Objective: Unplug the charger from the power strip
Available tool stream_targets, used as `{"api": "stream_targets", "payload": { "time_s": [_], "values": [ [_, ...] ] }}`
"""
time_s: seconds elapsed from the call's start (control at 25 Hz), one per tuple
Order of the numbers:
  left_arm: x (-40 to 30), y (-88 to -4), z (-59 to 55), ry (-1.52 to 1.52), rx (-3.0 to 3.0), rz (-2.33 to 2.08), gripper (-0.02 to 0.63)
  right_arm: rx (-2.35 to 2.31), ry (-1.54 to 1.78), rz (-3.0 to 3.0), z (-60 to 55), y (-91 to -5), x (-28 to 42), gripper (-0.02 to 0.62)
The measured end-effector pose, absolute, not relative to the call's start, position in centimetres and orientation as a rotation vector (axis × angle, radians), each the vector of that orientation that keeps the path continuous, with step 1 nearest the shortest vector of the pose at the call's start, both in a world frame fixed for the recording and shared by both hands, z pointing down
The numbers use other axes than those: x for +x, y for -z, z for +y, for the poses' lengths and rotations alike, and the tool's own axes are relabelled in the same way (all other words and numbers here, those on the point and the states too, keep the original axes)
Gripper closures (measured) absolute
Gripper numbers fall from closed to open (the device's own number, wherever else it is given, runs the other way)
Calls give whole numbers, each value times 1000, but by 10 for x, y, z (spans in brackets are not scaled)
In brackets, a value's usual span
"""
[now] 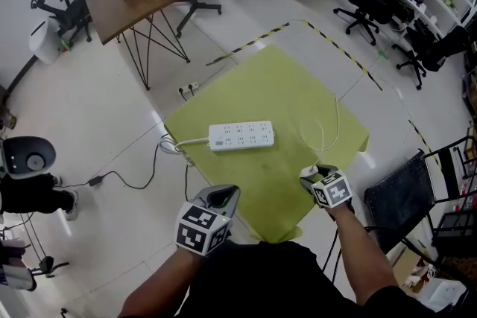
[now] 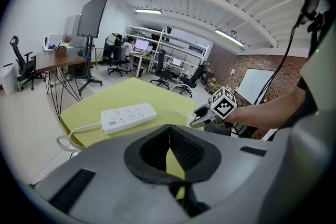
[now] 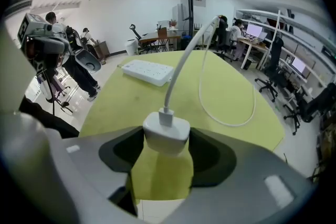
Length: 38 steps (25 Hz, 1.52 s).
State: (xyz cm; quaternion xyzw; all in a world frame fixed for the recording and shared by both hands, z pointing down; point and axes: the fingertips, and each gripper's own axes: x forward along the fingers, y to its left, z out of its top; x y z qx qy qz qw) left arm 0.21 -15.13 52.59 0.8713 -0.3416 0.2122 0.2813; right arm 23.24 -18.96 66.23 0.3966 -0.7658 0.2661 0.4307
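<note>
Head view: shows the power strip point(image 1: 241, 136) lying flat on the yellow-green table point(image 1: 298, 78), long axis running left to right, cord leaving at the left end. Can't spot anything plugged into it. Puts the right gripper point(image 1: 317, 176) by the table's near-right edge, well apart from the strip, clamped on the white charger point(image 1: 308, 172), with the cable point(image 1: 333, 132) looping away across the tabletop. Puts the left gripper point(image 1: 221, 196) at the near edge, carrying nothing.

Left gripper view: pinched together at the tips, only a sliver of table showing through lower down, nothing between. Looks across at the strip, with the right gripper off to the right.

Right gripper view: spread wide and pressed onto both flanks of the charger body. Points the cable end straight out along the jaws, roughly toward the strip. Hides the prong side, so no call on that. Blocky thing, not much of a long axis, but reads as in line with the jaws.

Guessing the pull itself is done. Next up, probably: lower it onto the table and let go, minding the cable slack.
</note>
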Motion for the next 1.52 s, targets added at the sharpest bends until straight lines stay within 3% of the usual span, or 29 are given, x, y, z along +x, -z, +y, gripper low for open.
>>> {"api": "stream_targets", "payload": {
  "time_s": [0.92, 1.12, 1.2, 1.36, 1.4, 1.52],
  "values": [
    [32, -514, -128, -566, 2241, -1090, 598, 905, -638, -2004, -201, -666, 239, 300],
    [42, -509, -121, -510, 2212, -1195, 598, 1034, -989, -2349, -198, -611, 240, 275],
    [44, -504, -118, -473, 2203, -1248, 598, 994, -1323, -2593, -193, -573, 232, 351],
    [46, -497, -107, -419, 2184, -1288, 598, 700, -1886, -2942, -175, -502, 219, 567],
    [45, -495, -103, -408, 2183, -1284, 598, 604, -1921, -2997, -166, -486, 213, 594],
    [41, -492, -92, -388, 2188, -1271, 598, 467, -1768, -3084, -140, -451, 189, 594]
  ]
}}
